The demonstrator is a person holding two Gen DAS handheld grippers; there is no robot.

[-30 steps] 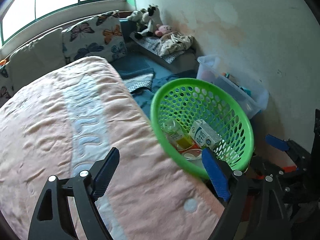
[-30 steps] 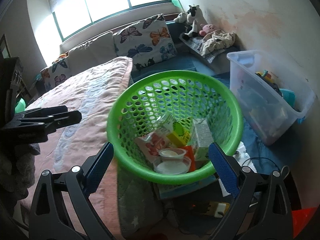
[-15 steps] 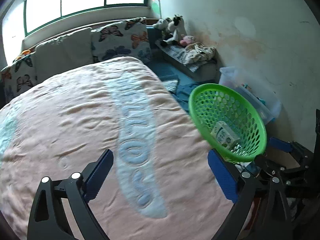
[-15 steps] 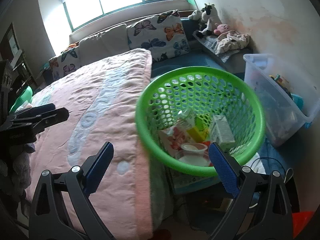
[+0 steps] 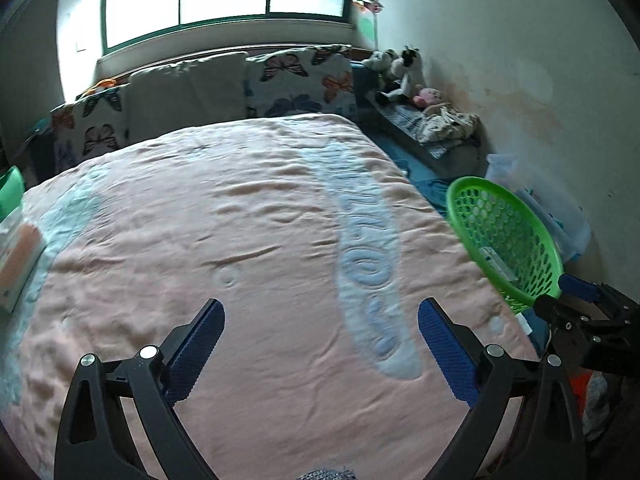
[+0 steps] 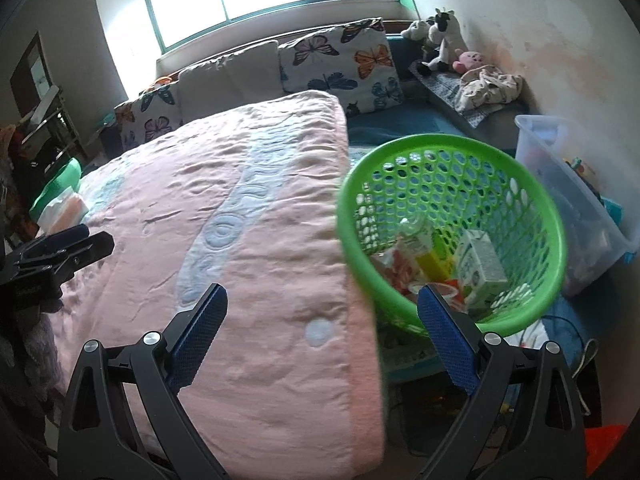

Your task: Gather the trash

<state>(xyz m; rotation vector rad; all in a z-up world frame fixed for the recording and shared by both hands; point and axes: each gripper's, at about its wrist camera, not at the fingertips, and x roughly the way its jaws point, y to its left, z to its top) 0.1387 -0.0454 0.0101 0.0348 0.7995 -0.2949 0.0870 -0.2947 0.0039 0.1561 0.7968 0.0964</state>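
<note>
Right up close, both grippers are empty with jaws spread wide: the left gripper (image 5: 318,332) hangs over the pink blanket (image 5: 240,240), and the right gripper (image 6: 322,320) sits at the bed's corner. Just past it, the green basket (image 6: 520,184) is beside the bed edge, already loaded with a milk carton (image 6: 482,268), a yellow carton (image 6: 430,262), a small cup (image 6: 450,292) and some wrappers. So collecting looks mostly done, I'd guess. Farther off on the bed's far left there's a tissue pack (image 5: 18,264), maybe not trash. The carton has print on it, but I can't read any of it from here.
</note>
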